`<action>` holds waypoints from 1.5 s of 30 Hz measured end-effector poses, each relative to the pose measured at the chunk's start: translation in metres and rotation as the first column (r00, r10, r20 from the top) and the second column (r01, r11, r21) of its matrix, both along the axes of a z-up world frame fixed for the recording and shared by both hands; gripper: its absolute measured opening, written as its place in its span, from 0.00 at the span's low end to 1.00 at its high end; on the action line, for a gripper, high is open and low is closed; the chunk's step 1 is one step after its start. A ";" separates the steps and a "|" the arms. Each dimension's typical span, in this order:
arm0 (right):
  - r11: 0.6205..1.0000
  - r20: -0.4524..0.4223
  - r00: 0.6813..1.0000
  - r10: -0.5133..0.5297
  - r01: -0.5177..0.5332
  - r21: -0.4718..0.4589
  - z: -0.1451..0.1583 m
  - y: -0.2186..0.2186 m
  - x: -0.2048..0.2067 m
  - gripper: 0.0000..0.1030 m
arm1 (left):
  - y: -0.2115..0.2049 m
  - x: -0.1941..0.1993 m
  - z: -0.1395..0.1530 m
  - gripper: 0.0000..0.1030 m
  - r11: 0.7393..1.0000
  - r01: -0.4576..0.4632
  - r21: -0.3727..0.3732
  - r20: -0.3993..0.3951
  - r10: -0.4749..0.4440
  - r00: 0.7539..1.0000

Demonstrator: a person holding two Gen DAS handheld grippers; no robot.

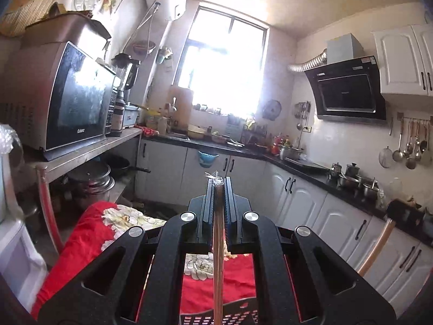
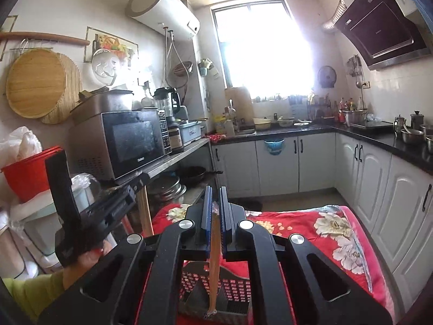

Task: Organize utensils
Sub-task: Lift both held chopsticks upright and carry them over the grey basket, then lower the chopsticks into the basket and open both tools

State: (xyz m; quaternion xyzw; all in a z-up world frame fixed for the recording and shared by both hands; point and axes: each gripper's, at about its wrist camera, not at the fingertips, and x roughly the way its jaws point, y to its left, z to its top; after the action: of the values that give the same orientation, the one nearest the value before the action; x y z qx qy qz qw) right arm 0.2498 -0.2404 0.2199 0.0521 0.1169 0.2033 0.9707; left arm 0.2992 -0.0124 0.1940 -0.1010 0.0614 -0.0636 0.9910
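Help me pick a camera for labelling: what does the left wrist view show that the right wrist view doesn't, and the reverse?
Left wrist only: ladles hanging on the right wall.

Right wrist only: the left tongs seen from the side, shut on a wooden stick, a red bucket and round bamboo trays.

Both: each view's own tongs shut on a wooden stick, the microwave, window, range hood, red floral cloth and black perforated basket.

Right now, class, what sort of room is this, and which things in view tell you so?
A home kitchen, most likely: a microwave on a shelf, a range hood on the wall, and ladles hanging beside it.
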 end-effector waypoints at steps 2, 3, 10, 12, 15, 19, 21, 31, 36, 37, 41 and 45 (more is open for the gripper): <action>1.000 -0.003 1.000 -0.011 0.011 -0.008 -0.003 0.002 0.007 0.05 | 0.003 0.006 -0.009 0.03 1.000 -0.007 -0.009 0.000 0.007 1.000; 1.000 -0.004 1.000 -0.015 0.015 -0.012 -0.005 0.003 0.009 0.05 | 0.004 0.009 -0.012 0.03 1.000 -0.009 -0.012 -0.003 0.009 1.000; 0.999 -0.037 0.998 -0.042 0.042 -0.004 -0.027 0.004 0.027 0.05 | 0.013 0.025 -0.043 0.03 0.998 -0.019 -0.056 -0.042 0.016 0.999; 0.999 -0.046 0.998 -0.047 0.047 0.001 -0.036 0.003 0.031 0.05 | 0.016 0.026 -0.051 0.03 0.998 -0.023 -0.054 -0.040 0.021 0.999; 0.998 -0.063 0.996 -0.056 0.056 0.003 -0.046 0.004 0.037 0.05 | 0.017 0.027 -0.058 0.03 0.998 -0.017 -0.054 -0.033 0.015 0.999; 0.998 -0.067 0.996 -0.062 0.062 0.008 -0.057 0.003 0.038 0.05 | 0.018 0.026 -0.064 0.04 0.998 -0.005 -0.057 -0.045 0.003 0.999; 0.997 -0.065 0.995 -0.071 0.072 0.007 -0.062 0.001 0.037 0.05 | 0.020 0.025 -0.069 0.04 0.998 0.001 -0.059 -0.060 -0.005 0.998; 0.990 -0.069 0.987 -0.143 0.141 -0.033 -0.081 -0.004 0.026 0.12 | 0.040 0.011 -0.077 0.40 0.988 0.050 -0.149 -0.221 -0.083 0.972; 0.989 -0.071 0.987 -0.147 0.145 -0.027 -0.086 -0.008 0.016 0.27 | 0.046 -0.006 -0.082 0.53 0.985 0.066 -0.162 -0.265 -0.108 0.958; 0.989 -0.069 0.986 -0.150 0.148 -0.030 -0.086 -0.008 0.013 0.30 | 0.047 -0.008 -0.083 0.56 0.984 0.072 -0.163 -0.273 -0.115 0.955; 0.989 -0.075 0.987 -0.145 0.143 -0.028 -0.088 -0.009 0.004 0.38 | 0.054 -0.020 -0.088 0.63 0.980 0.077 -0.184 -0.296 -0.129 0.946; 0.989 -0.075 0.986 -0.146 0.144 -0.037 -0.091 -0.010 -0.007 0.45 | 0.060 -0.032 -0.093 0.71 0.977 0.089 -0.193 -0.317 -0.148 0.937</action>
State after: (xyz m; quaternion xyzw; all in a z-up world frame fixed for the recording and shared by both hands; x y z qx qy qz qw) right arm 0.2424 -0.2500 0.1294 0.0532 0.1534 0.1283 0.9784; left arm 0.2673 0.0471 0.1013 -0.1932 0.2262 -0.1108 0.9483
